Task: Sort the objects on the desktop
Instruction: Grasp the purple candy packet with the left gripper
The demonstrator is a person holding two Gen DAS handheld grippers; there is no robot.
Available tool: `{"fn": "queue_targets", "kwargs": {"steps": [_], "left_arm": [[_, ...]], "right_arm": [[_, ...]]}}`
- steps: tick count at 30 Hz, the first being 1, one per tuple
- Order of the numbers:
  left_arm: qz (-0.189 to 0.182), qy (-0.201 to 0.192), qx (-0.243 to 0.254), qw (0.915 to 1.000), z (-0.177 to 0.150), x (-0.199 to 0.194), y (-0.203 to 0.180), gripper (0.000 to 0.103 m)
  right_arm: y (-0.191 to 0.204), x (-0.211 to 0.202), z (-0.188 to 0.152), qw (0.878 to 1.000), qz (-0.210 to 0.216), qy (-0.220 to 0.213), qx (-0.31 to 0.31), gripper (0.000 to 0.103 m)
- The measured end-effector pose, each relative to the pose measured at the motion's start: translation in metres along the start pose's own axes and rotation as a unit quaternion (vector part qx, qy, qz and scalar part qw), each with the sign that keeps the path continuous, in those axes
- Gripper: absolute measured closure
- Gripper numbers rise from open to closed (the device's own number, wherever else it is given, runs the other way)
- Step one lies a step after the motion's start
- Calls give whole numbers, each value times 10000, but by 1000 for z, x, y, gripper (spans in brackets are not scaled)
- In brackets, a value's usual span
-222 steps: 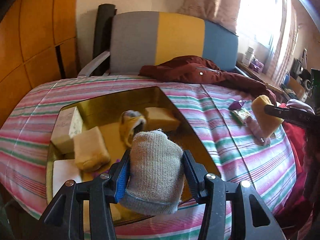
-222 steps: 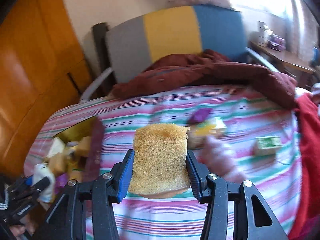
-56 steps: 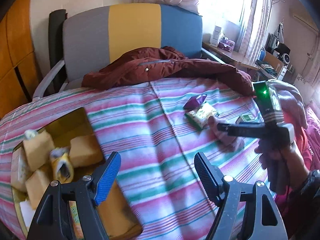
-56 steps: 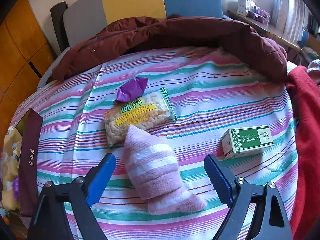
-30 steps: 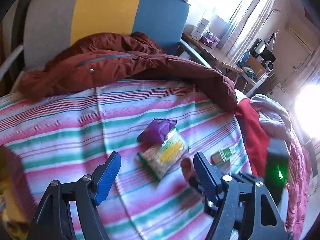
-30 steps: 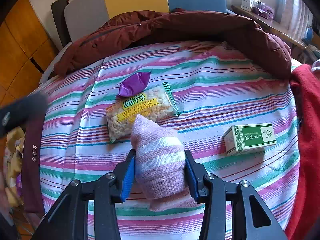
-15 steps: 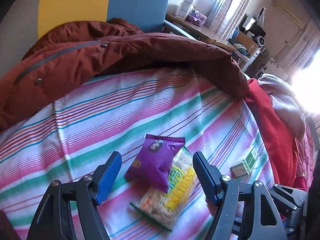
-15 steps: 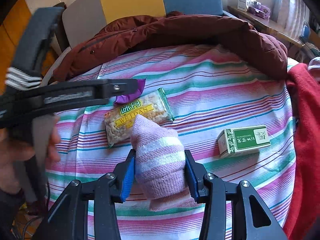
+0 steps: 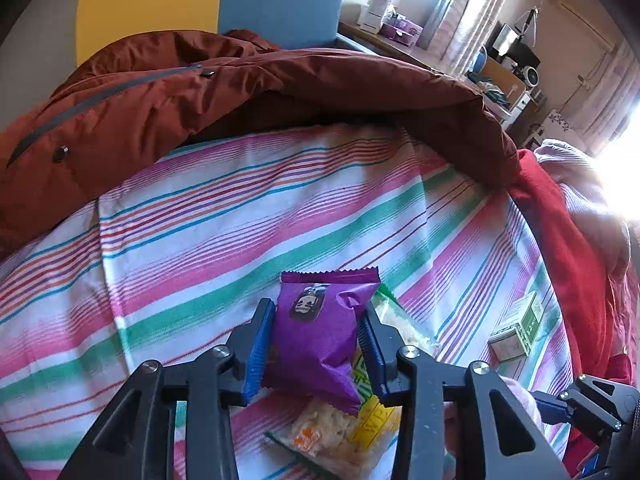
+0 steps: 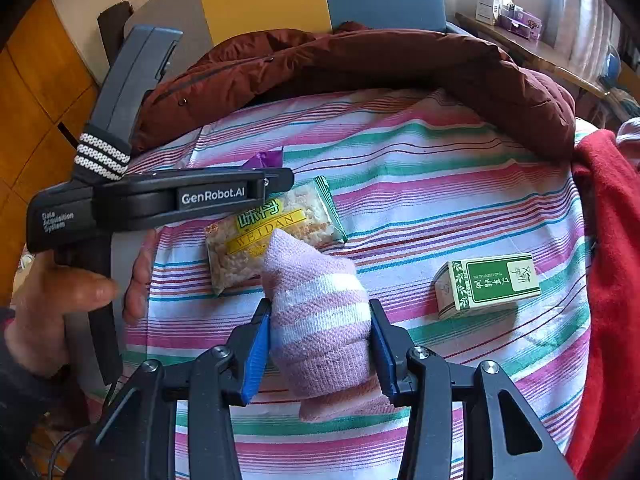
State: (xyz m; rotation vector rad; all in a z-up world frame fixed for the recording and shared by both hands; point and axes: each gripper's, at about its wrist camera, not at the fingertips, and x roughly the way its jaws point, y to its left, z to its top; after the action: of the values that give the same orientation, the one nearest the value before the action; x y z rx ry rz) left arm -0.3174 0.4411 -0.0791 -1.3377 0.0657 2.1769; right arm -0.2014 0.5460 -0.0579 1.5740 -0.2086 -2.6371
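Note:
My left gripper (image 9: 316, 344) is shut on a purple snack packet (image 9: 320, 336) on the striped cloth. Under the packet lies a clear and yellow snack bag (image 9: 352, 428), which also shows in the right wrist view (image 10: 272, 232). My right gripper (image 10: 320, 344) is shut on a rolled pink and white sock (image 10: 320, 320) on the cloth. In the right wrist view the left gripper's body covers most of the purple packet (image 10: 264, 158).
A green and white box (image 10: 488, 284) lies on the cloth to the right and also shows in the left wrist view (image 9: 516, 332). A maroon jacket (image 9: 240, 88) lies along the far edge. Red cloth (image 10: 612, 240) hangs at the right.
My left gripper has moved in over the purple packet and closed on it. My right gripper still holds the sock in the same place.

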Motion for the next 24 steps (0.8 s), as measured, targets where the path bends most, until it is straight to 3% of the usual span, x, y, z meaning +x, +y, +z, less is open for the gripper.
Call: {"fn": "queue_targets", "kwargs": {"steps": [11,24], "left_arm": [[199,-229,-238,9993,-20,-38,-1,64],[625,-1105,-365,9912,-64,-149,-14,64]], "right_arm": [[8,7,-2,9997,10,69,-217,57],[31,-7,-11,9963,433,-245,-695,57]]}}
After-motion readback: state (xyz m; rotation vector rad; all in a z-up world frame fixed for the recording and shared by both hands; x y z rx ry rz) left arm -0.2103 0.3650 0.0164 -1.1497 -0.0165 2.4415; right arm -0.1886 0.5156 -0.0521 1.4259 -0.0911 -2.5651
